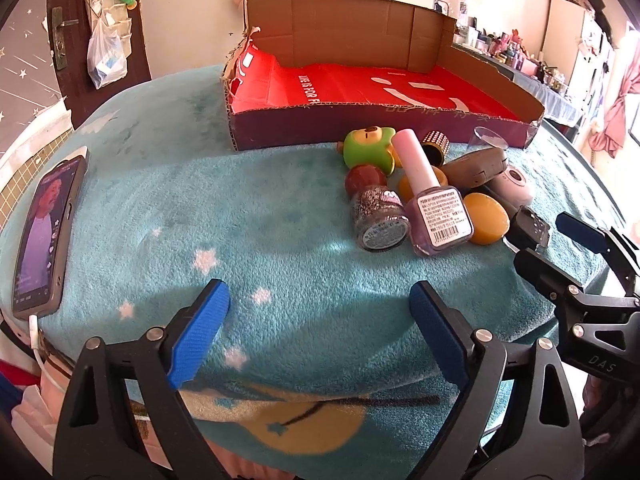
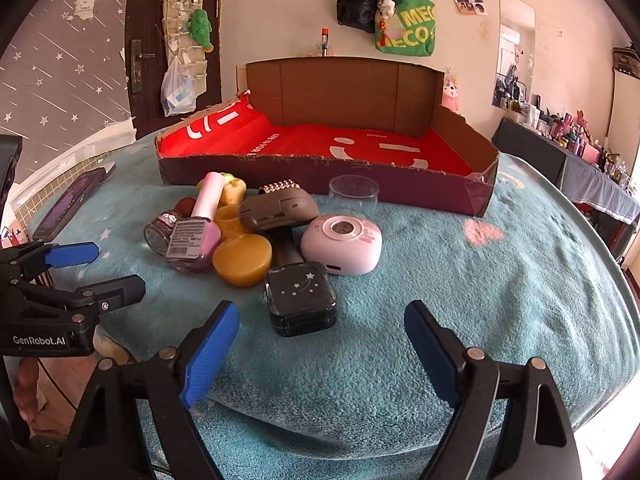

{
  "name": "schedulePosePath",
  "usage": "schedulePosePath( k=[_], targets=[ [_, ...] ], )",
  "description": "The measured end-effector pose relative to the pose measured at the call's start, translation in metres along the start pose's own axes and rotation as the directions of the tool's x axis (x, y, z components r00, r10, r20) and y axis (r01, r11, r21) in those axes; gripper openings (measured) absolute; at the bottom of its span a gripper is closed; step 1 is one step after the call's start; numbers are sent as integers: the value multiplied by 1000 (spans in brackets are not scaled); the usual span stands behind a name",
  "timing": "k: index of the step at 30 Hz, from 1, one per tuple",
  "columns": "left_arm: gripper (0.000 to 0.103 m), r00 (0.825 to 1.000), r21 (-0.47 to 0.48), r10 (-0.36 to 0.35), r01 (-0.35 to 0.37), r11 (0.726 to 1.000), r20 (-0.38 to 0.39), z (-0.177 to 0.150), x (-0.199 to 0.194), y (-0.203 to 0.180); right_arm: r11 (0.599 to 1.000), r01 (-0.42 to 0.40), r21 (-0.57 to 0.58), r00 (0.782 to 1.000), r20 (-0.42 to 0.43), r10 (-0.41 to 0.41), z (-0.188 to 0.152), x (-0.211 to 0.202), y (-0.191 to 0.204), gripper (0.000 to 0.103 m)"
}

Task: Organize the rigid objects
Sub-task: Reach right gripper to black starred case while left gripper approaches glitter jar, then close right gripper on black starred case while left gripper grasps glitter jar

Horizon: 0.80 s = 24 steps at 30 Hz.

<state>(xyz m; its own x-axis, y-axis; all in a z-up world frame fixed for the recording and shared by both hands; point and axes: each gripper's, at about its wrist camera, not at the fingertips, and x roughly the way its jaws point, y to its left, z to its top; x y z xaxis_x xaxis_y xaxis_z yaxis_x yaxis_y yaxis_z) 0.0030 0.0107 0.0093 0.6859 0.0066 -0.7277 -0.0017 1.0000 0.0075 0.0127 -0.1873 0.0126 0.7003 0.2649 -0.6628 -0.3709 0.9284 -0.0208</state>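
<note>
With both the left gripper (image 1: 320,332) and right gripper (image 2: 320,352) wide and empty over the blanket (image 2: 460,280), the pile sits just before the empty box (image 2: 320,176), so take the nearest black bottle (image 2: 301,298) squarely first.

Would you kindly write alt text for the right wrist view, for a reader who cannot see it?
The right gripper hangs open and empty over a teal blanket, just short of a black square bottle at the front of a small heap of cosmetics. Behind the heap lies an empty red-lined cardboard box; the left gripper enters at left.
</note>
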Motion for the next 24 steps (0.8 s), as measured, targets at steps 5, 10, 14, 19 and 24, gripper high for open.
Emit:
schedulePosePath(
  k=[5,10,14,19,24],
  targets=[
    [92,999,30,22,-21,999,-33,11,10,-3,1000,-19,18,1000,9,18,4,4,-1,83],
    [85,999,23,34,-33,999,-41,24,22,-4,998,-46,32,999,-14,47,5,11,-4,72],
    [81,998,16,28,-27,1000,-50,31,28,-3,998,-61,19,998,1,61,6,12,1,63],
    [73,999,-10,-6,6,1000,-34,38,33,-2,997,-72,-16,997,17,73,7,13,10,48],
    [68,999,-57,-22,19,998,-36,45,37,0,998,-57,-34,998,28,58,3,10,13,39]
  ],
)
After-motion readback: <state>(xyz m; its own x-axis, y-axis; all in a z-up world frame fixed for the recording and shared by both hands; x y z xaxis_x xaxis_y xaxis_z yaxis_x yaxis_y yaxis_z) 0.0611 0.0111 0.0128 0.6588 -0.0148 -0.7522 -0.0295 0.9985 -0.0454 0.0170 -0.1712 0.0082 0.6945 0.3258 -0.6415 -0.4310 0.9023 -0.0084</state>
